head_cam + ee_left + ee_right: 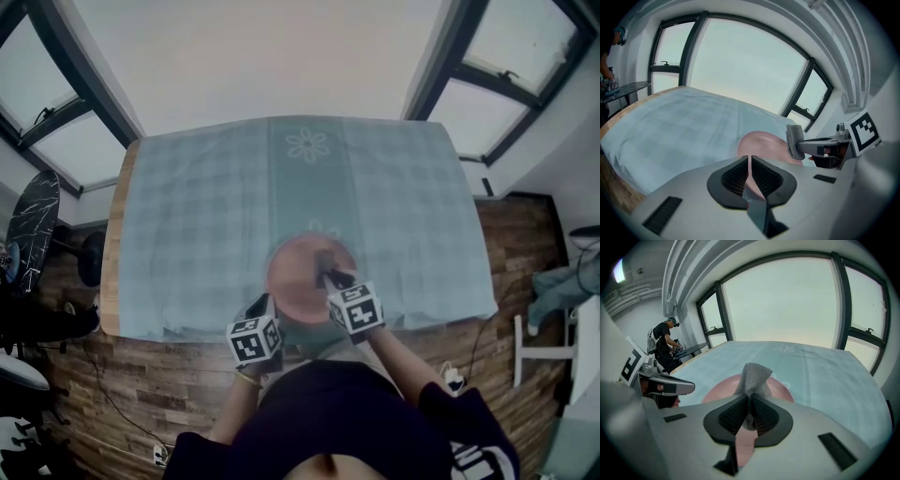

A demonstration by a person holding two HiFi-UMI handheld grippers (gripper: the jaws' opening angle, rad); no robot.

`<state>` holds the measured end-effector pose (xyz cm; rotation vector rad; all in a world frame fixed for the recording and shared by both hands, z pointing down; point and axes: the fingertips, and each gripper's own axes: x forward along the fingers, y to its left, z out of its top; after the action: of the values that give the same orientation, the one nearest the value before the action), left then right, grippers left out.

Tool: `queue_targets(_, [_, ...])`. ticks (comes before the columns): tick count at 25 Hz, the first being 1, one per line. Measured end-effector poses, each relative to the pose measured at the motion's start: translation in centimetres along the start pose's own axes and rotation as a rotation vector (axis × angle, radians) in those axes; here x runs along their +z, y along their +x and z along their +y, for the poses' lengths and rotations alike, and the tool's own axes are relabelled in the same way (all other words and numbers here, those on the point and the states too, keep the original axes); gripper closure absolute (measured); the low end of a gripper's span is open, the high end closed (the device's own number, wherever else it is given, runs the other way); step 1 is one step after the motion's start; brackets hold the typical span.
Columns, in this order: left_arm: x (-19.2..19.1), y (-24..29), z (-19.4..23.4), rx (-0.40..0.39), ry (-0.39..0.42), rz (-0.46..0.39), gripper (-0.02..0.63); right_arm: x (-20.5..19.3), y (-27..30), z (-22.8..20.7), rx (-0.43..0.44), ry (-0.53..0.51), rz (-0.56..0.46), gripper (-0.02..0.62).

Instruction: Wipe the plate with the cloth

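Observation:
A round pink plate (292,281) is at the near middle of the table, over the pale blue checked tablecloth (206,216). My left gripper (273,307) is at the plate's near left rim. In the left gripper view its jaws (749,165) stand almost together with the thin pink rim of the plate (764,143) between them. My right gripper (328,275) reaches over the plate from the near right, shut on a grey mesh cloth (324,261). The cloth (752,376) sticks up out of the jaws (751,405) above the plate (721,391).
The tablecloth covers most of the table and leaves a strip of wood (114,253) bare on the left. Big windows run behind the table. A person (663,347) stands at another table in the far corner. A white chair (544,352) stands on the wooden floor at the right.

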<state>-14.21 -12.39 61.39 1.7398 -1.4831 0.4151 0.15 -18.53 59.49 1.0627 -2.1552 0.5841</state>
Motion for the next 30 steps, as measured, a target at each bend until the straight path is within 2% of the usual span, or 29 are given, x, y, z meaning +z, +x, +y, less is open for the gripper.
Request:
queue_targets(11, [0.1,3.8,1.3,-0.002,0.008,0.105,0.569,0.2,4.2,-2.0,-0.001,0.003,0.09,0.563])
queue_targets(16, [-0.4,5.2,1.7,-0.011,0.01,0.153,0.523,0.4,5.9,-2.5,-0.004,0.002,0.12,0.563])
queue_targets(30, [-1.6,7.2,2.3,0.006,0.019,0.216,0.495,-0.6,9.2,-3.6,-0.024,-0.024,0.217,0.563])
